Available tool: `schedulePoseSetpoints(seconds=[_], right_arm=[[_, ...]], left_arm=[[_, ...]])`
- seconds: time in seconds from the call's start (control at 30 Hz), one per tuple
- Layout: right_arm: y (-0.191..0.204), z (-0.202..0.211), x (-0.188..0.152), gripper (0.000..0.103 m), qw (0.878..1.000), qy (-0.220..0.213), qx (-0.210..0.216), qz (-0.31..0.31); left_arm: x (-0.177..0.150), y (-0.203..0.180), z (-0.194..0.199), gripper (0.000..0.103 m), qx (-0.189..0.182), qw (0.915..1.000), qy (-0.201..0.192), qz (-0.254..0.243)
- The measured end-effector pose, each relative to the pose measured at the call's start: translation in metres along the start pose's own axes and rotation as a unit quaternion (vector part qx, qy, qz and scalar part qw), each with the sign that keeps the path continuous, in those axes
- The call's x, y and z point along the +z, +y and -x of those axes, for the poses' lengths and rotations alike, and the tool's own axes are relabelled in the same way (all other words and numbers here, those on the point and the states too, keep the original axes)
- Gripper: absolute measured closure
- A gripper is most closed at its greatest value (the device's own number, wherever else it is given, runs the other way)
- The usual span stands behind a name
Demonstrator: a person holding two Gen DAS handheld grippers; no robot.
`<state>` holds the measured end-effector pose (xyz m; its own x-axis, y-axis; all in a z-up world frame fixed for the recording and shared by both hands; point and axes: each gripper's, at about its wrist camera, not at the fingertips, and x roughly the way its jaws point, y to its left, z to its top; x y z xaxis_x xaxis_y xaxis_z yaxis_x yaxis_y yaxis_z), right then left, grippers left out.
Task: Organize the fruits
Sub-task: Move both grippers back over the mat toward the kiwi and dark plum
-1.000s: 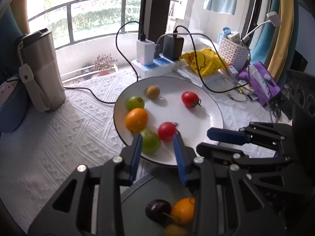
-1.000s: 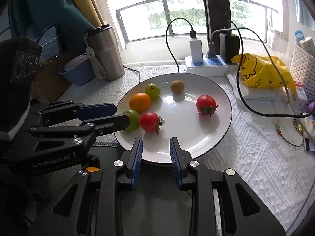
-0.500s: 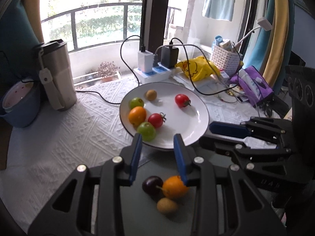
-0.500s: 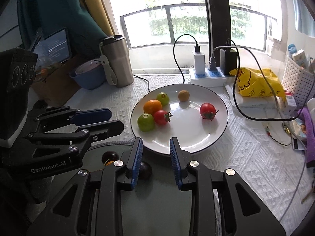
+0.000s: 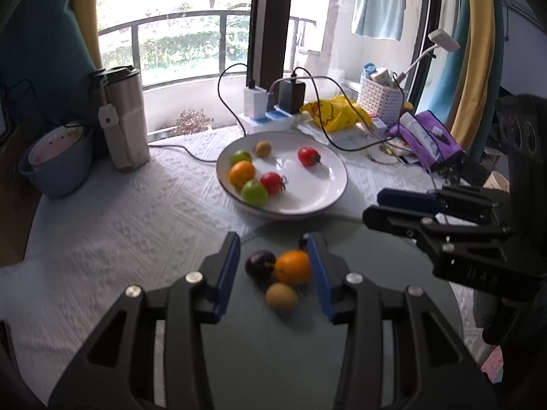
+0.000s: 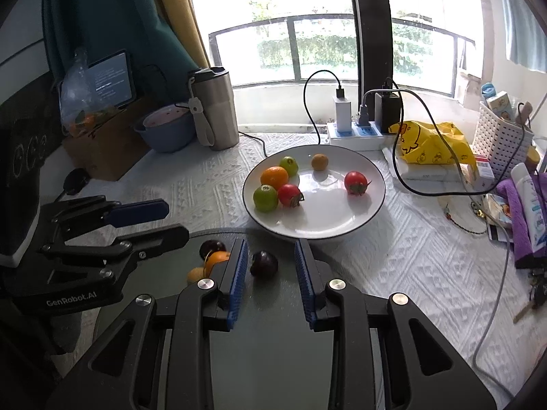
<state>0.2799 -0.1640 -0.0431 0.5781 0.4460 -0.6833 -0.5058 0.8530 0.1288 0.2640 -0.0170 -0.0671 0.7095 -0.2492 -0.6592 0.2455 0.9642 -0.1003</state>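
Note:
A white plate (image 5: 321, 198) (image 6: 342, 218) holds an orange (image 5: 242, 173), two green fruits (image 5: 253, 192), two red tomatoes (image 5: 272, 182) and a small brown fruit (image 5: 263, 149). In front of it a dark round tray (image 5: 376, 273) (image 6: 273, 307) carries an orange (image 5: 292, 267), a dark plum (image 5: 259, 263), a brown kiwi (image 5: 281, 296) and a second plum (image 6: 264, 263). My left gripper (image 5: 273, 259) is open above the tray fruits. My right gripper (image 6: 268, 259) is open around the second plum, above it.
A steel tumbler (image 5: 124, 116) and a blue bowl (image 5: 56, 164) stand at the left. A power strip with chargers and cables (image 5: 270, 116), a yellow bag (image 5: 333, 114), a white basket (image 5: 383, 100) and a purple pouch (image 5: 430, 143) lie behind and right of the plate.
Both grippers have pulled back and up from the plate. The dark tray and its fruits have come into fuller view beneath them. Both stay open.

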Motion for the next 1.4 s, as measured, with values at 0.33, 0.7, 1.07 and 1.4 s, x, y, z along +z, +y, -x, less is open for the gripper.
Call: schedulePoseSetpoints(seconds=[0.33,0.7,1.07,1.4], right_arm=[[0.006,0.007,-0.018,0.072,1.000,0.007,0.005,-0.001],[-0.001,0.004,-0.036,0.072,1.000,0.016,0.010,-0.014],[-0.020,-0.005,-0.041,0.072,0.999,0.023,0.013,-0.034],[-0.023,-0.019,-0.038,0.072,0.999,0.035,0.015,-0.033]], left_arm=[[-0.030,-0.003,0.007,0.060,0.001,0.9997,0.016,0.016],[-0.046,-0.012,-0.009,0.060,0.003,0.9989,0.042,0.020],[-0.042,-0.018,-0.040,0.060,0.030,0.9969,0.072,0.008],[-0.042,-0.016,-0.048,0.061,0.026,0.9968,0.076,0.004]])
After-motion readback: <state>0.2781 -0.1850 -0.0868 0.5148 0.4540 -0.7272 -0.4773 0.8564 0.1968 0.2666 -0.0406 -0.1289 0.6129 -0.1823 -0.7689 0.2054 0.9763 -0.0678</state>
